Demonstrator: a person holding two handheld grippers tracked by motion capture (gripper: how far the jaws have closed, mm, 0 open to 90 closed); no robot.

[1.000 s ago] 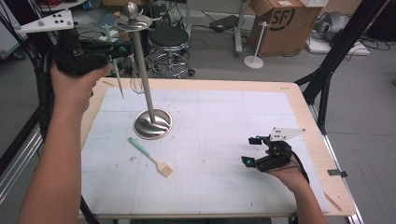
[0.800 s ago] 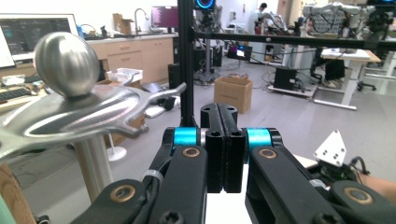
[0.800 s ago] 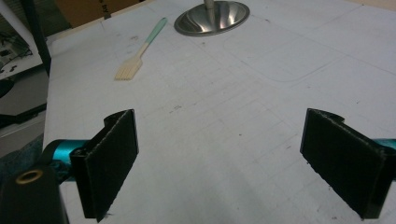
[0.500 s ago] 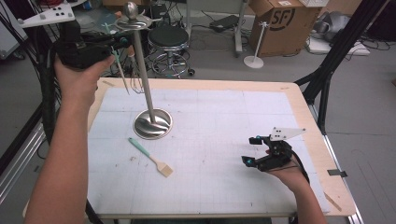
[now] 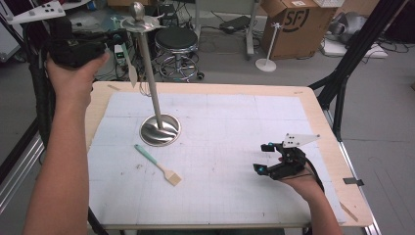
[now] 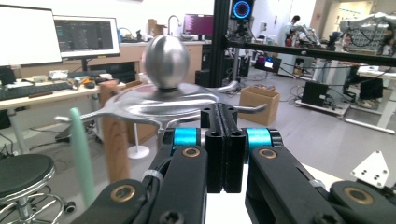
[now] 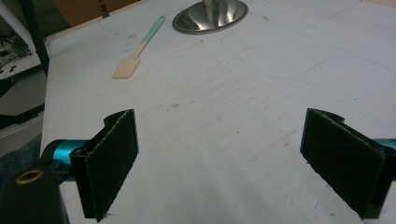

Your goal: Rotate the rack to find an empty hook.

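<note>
A steel stand [image 5: 149,88] rises from a round base [image 5: 160,129] to a knob [image 6: 167,60] over a ring of hooks [image 5: 139,22]. A spatula [image 5: 128,61] with a mint handle [image 6: 81,154] hangs from a hook, with a wooden piece [image 6: 114,130] beside it. My left gripper [image 5: 100,49] is held high at the left of the stand's top, jaws shut with nothing between them [image 6: 224,140], apart from the hanging spatula. A second mint-handled spatula [image 5: 156,164] lies flat on the mat [image 7: 135,53]. My right gripper [image 5: 260,157] rests low at the table's right, open and bare [image 7: 222,116].
The white mat [image 5: 235,127] covers most of the wooden table [image 5: 313,98]. Beyond the far edge stand a black stool [image 5: 178,41], a cardboard box [image 5: 293,22] and a black frame leg [image 5: 350,63]. Desks with monitors [image 6: 84,35] fill the room behind.
My left hand has drawn a little up and to the left, away from the stand's pole. The hanging spatula stays on its hook. The right hand has kept still.
</note>
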